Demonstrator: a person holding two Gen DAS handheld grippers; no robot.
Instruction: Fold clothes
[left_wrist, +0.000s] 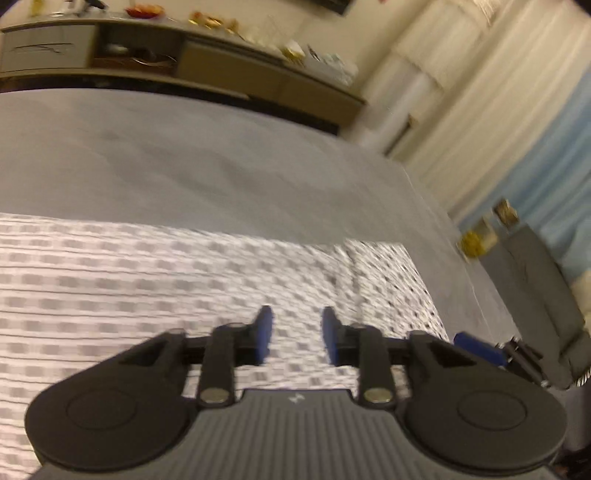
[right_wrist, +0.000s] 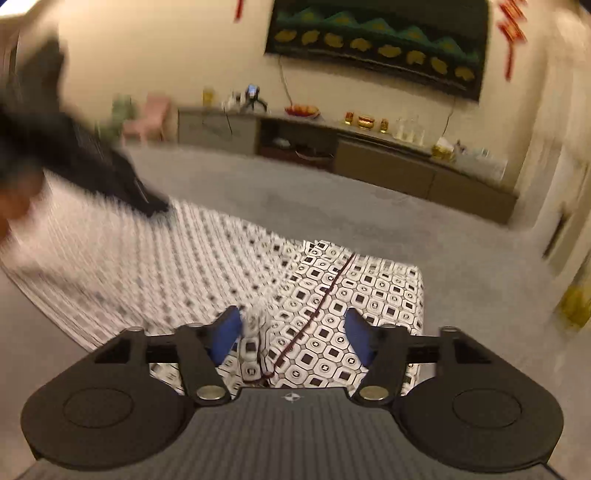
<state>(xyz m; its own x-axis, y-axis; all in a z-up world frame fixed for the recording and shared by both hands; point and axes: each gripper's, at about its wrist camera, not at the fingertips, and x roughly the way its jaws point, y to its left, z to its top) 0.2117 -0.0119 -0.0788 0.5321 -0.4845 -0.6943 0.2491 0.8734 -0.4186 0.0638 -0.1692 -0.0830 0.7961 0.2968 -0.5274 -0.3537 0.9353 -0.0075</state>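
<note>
- The patterned garment (right_wrist: 332, 295) is seen spread flat on the grey bed surface (left_wrist: 184, 155), white with small dark squares and a dark red seam line running along it.
- In the right wrist view, the right gripper (right_wrist: 291, 332) is held directly over the garment's near end; its jaws stand well apart, and a small raised pucker of cloth lies just beside the left blue pad, with no pad seen pressing on it.
- From the right gripper, the bulk of the cloth stretches away toward 10 o'clock, while the squared corner lies toward 1 o'clock; the long axis is judged to run from 10 o'clock to 4 o'clock in this view.
- In the left wrist view, the left gripper (left_wrist: 297, 339) is seen over the same cloth, jaws parted and nothing between them; the cloth's far edge lies at 12 o'clock and its corner at about 1 o'clock.
- The right gripper's blue pad is glimpsed at 3 o'clock of the left gripper, just off the cloth's side edge.
- The right gripper is judged the nearer to the squared end, so the next pinch there would fall to it.
- A low cabinet (right_wrist: 369, 162) with small items on top is seen along the far wall, a dark wall hanging (right_wrist: 380, 40) above it, and pale curtains (left_wrist: 480, 110) to the side.
- Much of the cloth is blurred, so folds cannot be counted.
</note>
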